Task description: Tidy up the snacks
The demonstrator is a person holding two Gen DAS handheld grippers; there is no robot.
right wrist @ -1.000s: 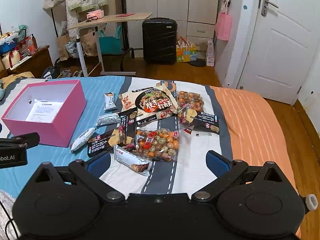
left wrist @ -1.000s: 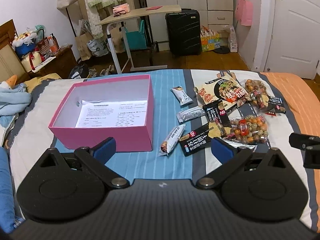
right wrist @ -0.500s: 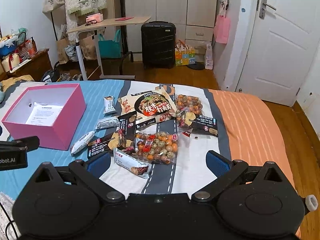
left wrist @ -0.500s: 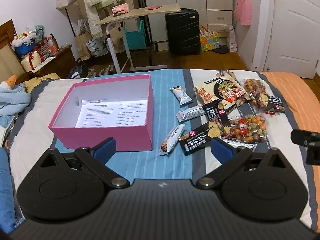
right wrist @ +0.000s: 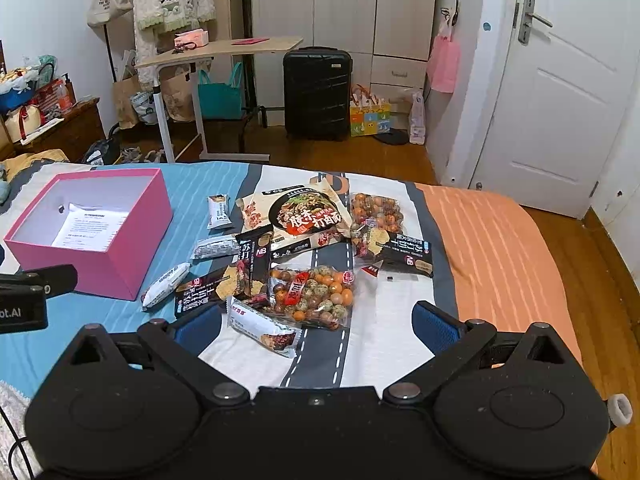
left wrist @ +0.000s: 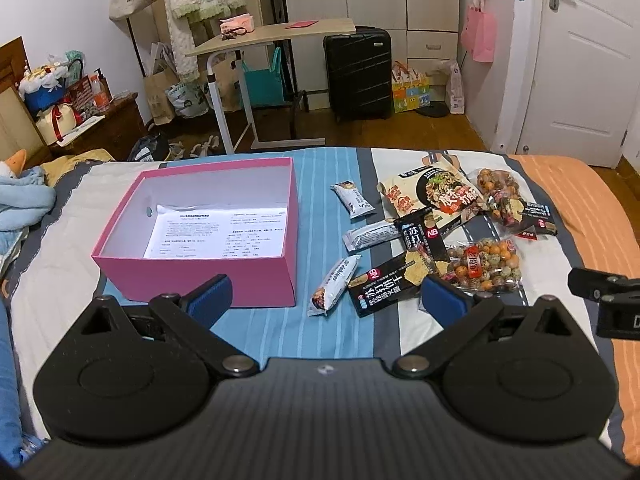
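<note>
An open pink box [left wrist: 192, 276] with a printed sheet inside sits on the bed; it also shows in the right wrist view [right wrist: 120, 252]. Right of it lie several snack packs: a noodle bag [left wrist: 432, 200] [right wrist: 304, 216], clear bags of coated nuts [left wrist: 484, 266] [right wrist: 316, 296], black cracker packs [left wrist: 384, 286] [right wrist: 404, 254] and white bars [left wrist: 334, 284] [right wrist: 262, 328]. My left gripper [left wrist: 326, 300] is open and empty, above the bed in front of the box. My right gripper [right wrist: 316, 326] is open and empty, just before the nearest white bar.
The bed has a striped cover [left wrist: 280, 332] with an orange part [right wrist: 492, 264] at the right. Beyond the bed's far edge stand a rolling desk [left wrist: 272, 36], a black suitcase [left wrist: 358, 72] and bags. A white door [right wrist: 560, 92] is at the right.
Both grippers have drifted slightly back, and the right one a little upward, so the snacks sit lower in its view. Nothing on the bed has moved.
</note>
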